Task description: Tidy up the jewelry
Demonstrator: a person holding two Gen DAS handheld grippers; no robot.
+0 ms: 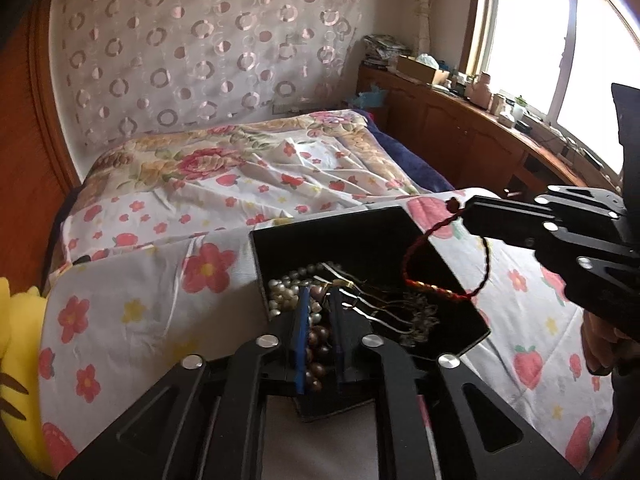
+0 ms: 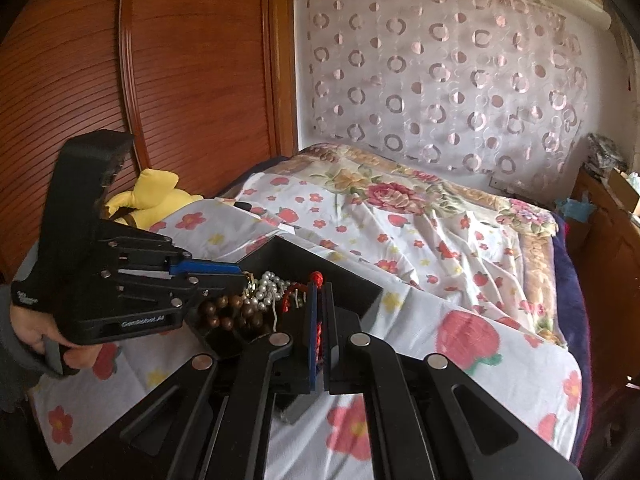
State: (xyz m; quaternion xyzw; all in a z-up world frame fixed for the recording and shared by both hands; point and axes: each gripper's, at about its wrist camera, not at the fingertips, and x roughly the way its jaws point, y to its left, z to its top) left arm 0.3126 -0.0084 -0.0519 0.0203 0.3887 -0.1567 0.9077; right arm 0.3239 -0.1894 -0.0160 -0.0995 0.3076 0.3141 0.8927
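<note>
A black box (image 1: 360,236) sits open on the flowered bed (image 1: 160,264), near its foot edge, holding white pearls (image 1: 282,294), brown beads (image 1: 318,346) and thin metal chains (image 1: 400,312).

From the left wrist, the right claw (image 1: 466,210) comes in from the right, clamped on a red cord bracelet (image 1: 436,276) whose loop hangs over the box. That loop shows whole only here, as do the window (image 1: 560,32) and the cluttered cabinet (image 1: 460,120) beneath it. The left claw (image 1: 320,320) stands over the beads with a narrow gap; no pad presses on anything.

From the right wrist, the bracelet (image 2: 319,322) is just a red strip pinched between the shut fingers (image 2: 312,328). This view alone shows the left claw (image 2: 236,274) from the side, at the box's (image 2: 360,292) left rim, the hand (image 2: 44,332) gripping it, and a yellow toy (image 2: 156,196) by the wooden wardrobe (image 2: 180,60).
</note>
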